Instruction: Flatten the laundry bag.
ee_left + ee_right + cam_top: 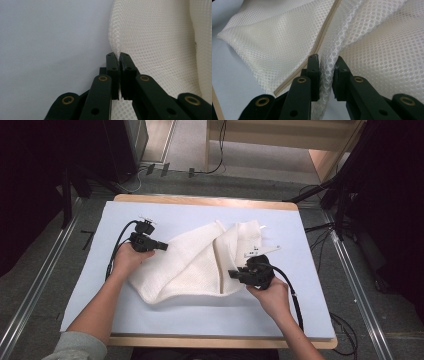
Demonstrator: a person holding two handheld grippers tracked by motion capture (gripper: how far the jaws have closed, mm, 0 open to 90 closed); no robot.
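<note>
White mesh cloth [200, 262] on pale-blue-covered wooden table [150, 320]

Label [263, 251] print too small (illegibly so).

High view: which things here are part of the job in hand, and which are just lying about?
In the job:
- white mesh bag, bunched on the table
- left gripper, shut on the bag's edge
- right gripper, shut on a fold of the bag

Lying about:
- pale blue table cover
- cables on the floor beyond the table
</note>
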